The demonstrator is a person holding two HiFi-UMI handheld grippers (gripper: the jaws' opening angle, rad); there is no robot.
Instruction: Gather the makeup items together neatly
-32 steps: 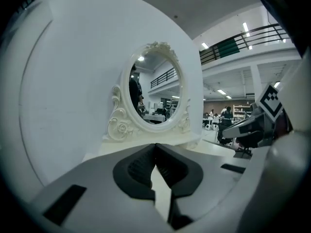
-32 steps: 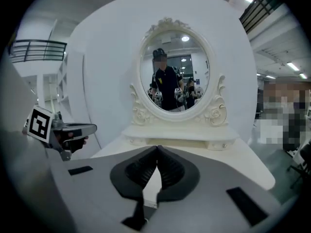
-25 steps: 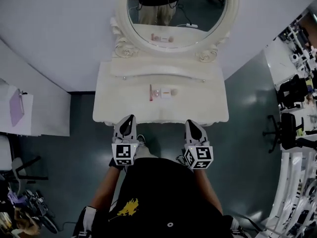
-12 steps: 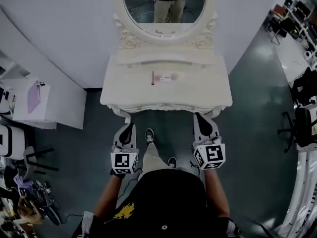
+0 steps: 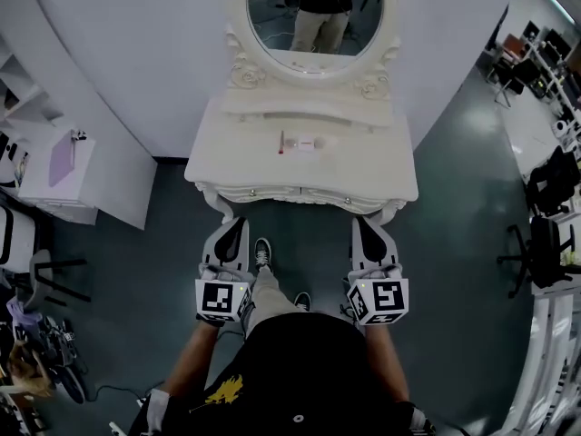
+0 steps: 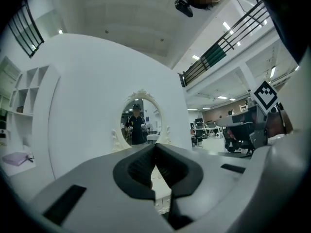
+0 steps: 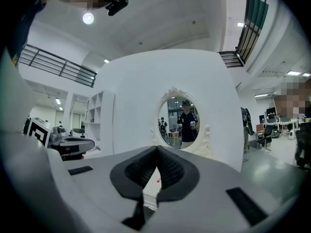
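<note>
Makeup items [image 5: 304, 143] lie in a short row on the white dressing table [image 5: 381, 175], below its oval mirror [image 5: 313, 12]. In the head view, the left gripper [image 5: 236, 225] and right gripper [image 5: 363, 223] hang over the floor, short of the table's front edge.

Left gripper view: the 2 jaws are pressed together on nothing, with the mirror ahead. Right gripper view: the jaws are likewise clenched and empty.

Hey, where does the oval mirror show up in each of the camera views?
Head view: the oval mirror is at top centre, above the dressing table.
Left gripper view: the mirror is small, just left of centre, above the jaw tips.
Right gripper view: the mirror is just right of centre, above the jaw tips.
Shared landmark: the white wall that the mirror stands against shows in all three.
</note>
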